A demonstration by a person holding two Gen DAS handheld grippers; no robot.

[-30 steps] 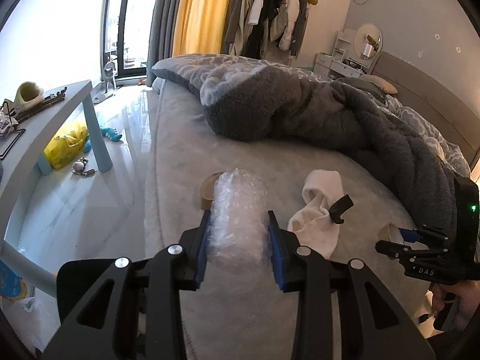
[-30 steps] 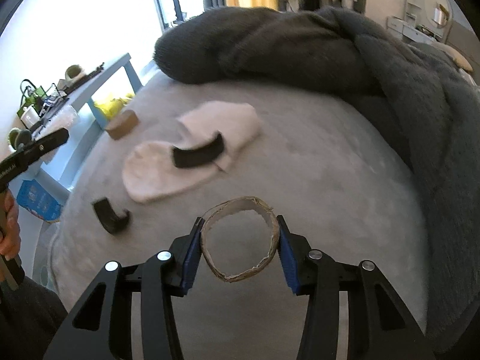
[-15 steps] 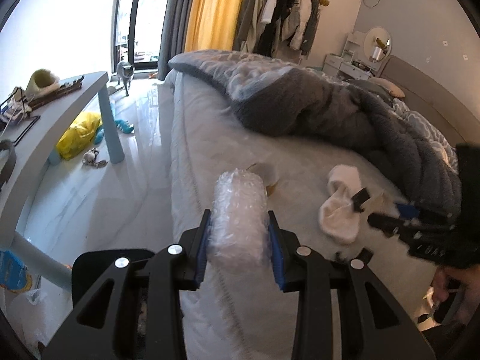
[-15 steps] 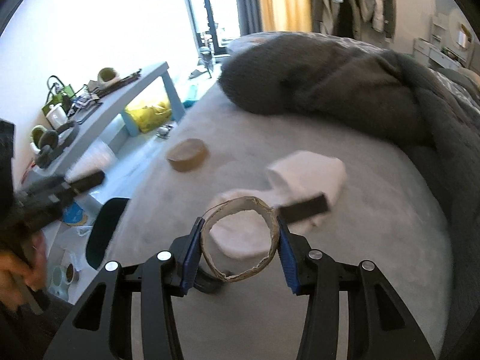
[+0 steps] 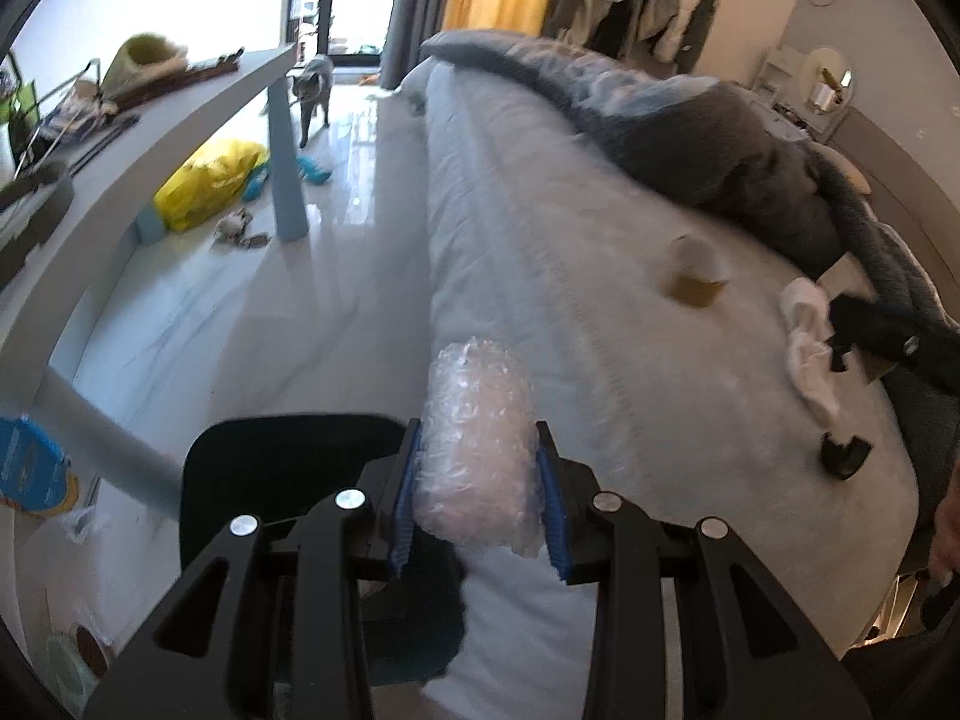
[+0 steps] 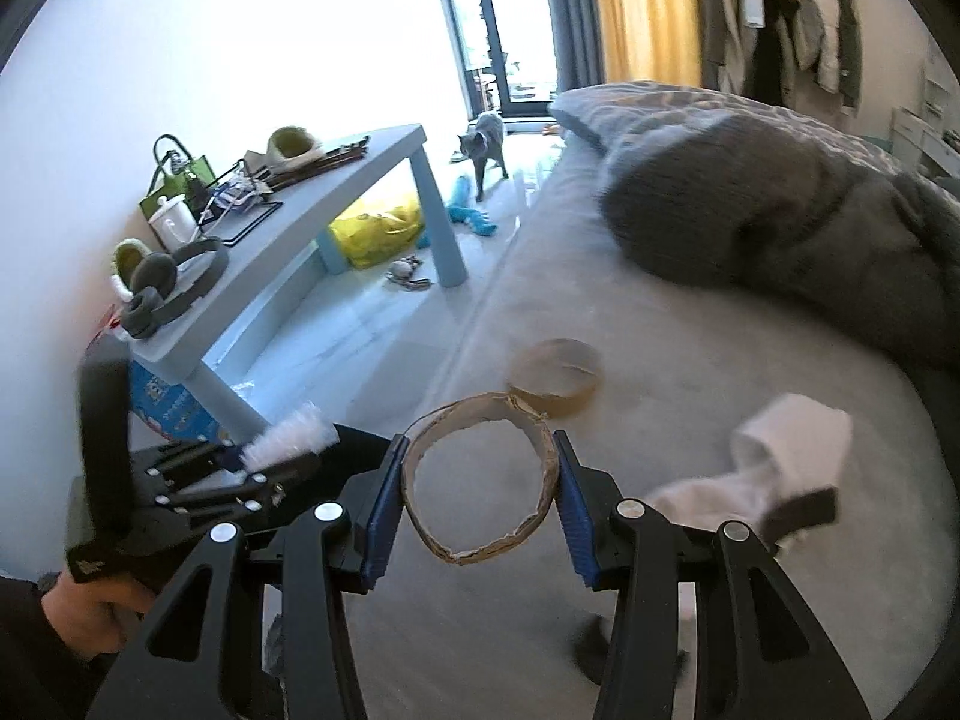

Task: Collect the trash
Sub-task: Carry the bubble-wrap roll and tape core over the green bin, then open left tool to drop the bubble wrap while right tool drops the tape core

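Bubble wrap: a rolled wad of bubble wrap (image 5: 477, 450) sits low centre of the left wrist view, pinched between the blue pads.
Left gripper: the left gripper (image 5: 478, 495) is closed tight on that wad, hanging over the edge of the bed (image 5: 540, 228); a dark bin (image 5: 282, 480) shows just below and to the left of it.
Cardboard ring: a torn cardboard ring (image 6: 477, 483) stands upright, low centre of the right wrist view, its hole facing the camera.
Right gripper: the right gripper (image 6: 477, 501) is clamped on the ring from both sides, above the grey bed cover.
Tape roll: a brown tape roll (image 6: 555, 375) lies on the bed just beyond the ring; in the left view it is blurred, right of centre.
Sock: a white sock (image 6: 774, 462) lies at the lower right, with a black clip (image 6: 801, 510) on it.
Blanket: a dark grey blanket (image 6: 780, 210) is heaped across the upper right.
Surface: a pale blue surface (image 6: 336, 192) at left carries headphones (image 6: 174, 288) and a white mug (image 6: 171, 219).
Floor: a yellow bag (image 5: 210, 180) lies under the surface; a grey cat (image 6: 486, 141) stands near the window, upper centre.
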